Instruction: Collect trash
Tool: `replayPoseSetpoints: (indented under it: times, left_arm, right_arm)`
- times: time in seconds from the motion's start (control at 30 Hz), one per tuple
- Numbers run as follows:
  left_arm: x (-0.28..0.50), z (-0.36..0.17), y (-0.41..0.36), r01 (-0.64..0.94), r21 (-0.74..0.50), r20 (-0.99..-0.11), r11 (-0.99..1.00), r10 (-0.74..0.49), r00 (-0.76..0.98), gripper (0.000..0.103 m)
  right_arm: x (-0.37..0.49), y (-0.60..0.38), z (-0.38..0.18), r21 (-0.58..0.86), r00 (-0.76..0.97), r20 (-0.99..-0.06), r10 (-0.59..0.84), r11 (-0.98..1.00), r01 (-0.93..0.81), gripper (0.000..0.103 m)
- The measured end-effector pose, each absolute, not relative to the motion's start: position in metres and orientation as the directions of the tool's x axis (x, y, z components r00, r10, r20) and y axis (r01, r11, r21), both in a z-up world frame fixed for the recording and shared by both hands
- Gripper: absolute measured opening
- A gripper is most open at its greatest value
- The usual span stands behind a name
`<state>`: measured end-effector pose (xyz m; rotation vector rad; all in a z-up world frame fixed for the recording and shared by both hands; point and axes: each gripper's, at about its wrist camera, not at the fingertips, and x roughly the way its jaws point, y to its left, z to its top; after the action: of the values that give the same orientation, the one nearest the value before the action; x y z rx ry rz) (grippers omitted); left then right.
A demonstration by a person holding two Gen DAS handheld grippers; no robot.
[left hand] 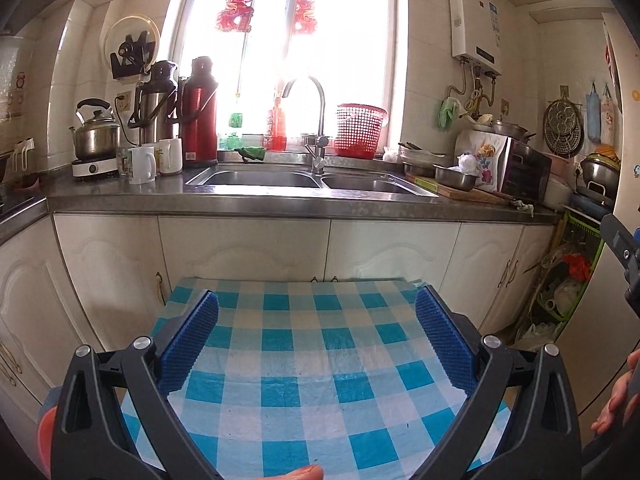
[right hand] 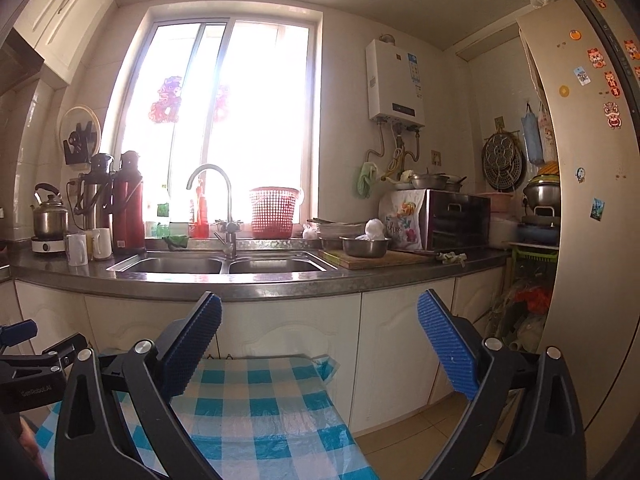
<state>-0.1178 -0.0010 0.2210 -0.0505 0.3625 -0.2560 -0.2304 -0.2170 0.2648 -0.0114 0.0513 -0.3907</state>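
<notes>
Left gripper (left hand: 317, 338) spread wide, nothing between the pads; right gripper (right hand: 319, 344) likewise spread and empty. No trash is seen on the checked table (left hand: 304, 380); the far edge and both far corners lie bare. Likely candidates: white bag (right hand: 375, 229) by the steel bowl (right hand: 364, 246) on the counter (right hand: 256, 280).

Step judged: searching. A target should be fixed before any closing.

Fridge (right hand: 592, 200) front shown only by right view.

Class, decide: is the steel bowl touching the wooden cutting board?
Touching. The right wrist view shows the steel bowl resting directly on the wooden cutting board, no gap beneath it.
</notes>
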Motion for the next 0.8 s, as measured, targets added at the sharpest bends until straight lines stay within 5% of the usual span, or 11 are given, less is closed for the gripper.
replayPoseSetpoints:
  times: [0.8]
  left_arm:
    - [-0.131,0.235,0.009,0.218,-0.079,-0.311,0.973,-0.232,0.922,0.099]
  right_arm:
    - [-0.239,-0.191,0.282,-0.006,0.942,-0.002,-0.336,0.942,0.336,0.098]
